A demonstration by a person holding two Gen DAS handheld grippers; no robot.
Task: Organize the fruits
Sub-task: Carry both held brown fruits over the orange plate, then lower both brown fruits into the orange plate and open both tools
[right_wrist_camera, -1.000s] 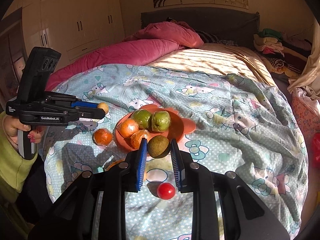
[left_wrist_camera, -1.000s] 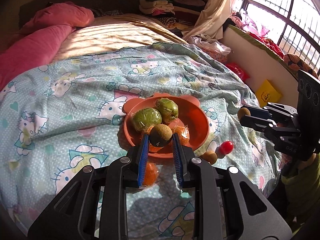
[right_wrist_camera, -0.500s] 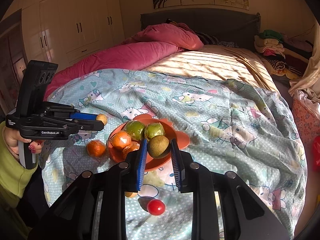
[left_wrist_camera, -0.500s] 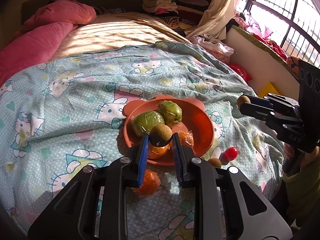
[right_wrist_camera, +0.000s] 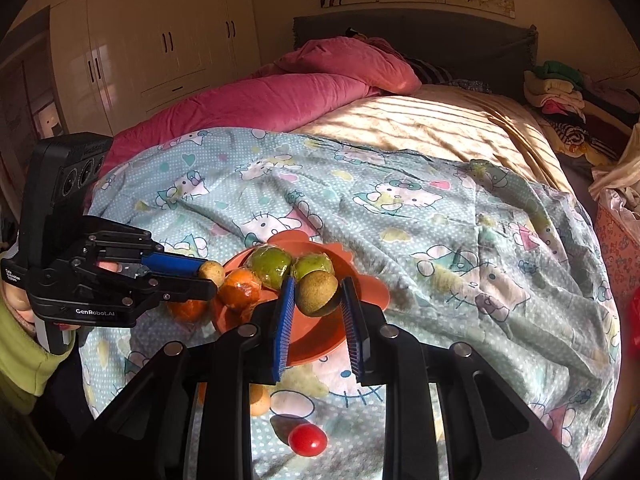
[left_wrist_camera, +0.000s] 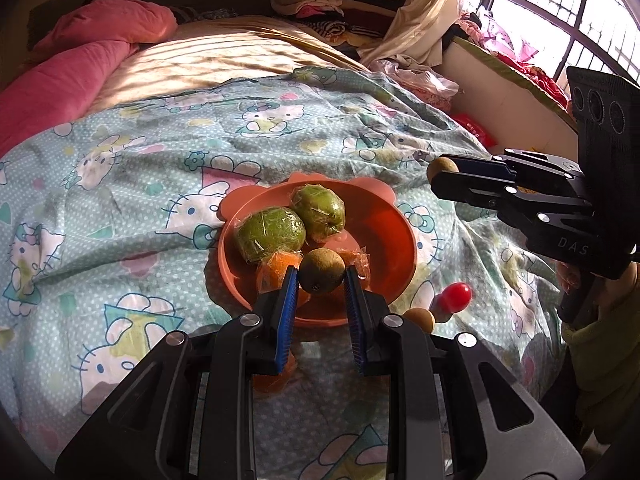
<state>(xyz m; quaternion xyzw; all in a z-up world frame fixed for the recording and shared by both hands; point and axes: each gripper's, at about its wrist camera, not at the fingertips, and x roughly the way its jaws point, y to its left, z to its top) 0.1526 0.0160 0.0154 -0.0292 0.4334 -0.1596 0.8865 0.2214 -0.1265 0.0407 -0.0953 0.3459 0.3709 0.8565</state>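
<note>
Left wrist view: the left tool (left_wrist_camera: 321,280) pinches 1 brown fruit (left_wrist_camera: 322,271) over the orange bowl (left_wrist_camera: 394,240), likely for dropping in. The bowl holds 2 green fruits.

Right wrist view: the right tool (right_wrist_camera: 317,292) pinches 1 kiwi (right_wrist_camera: 316,293) above the bowl's near rim; 1 red tomato (right_wrist_camera: 307,439) lies on the bed nearer than the bowl.

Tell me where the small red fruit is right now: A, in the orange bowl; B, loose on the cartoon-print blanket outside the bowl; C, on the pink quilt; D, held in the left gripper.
B: the small red fruit lies on the blanket, outside the orange bowl.
</note>
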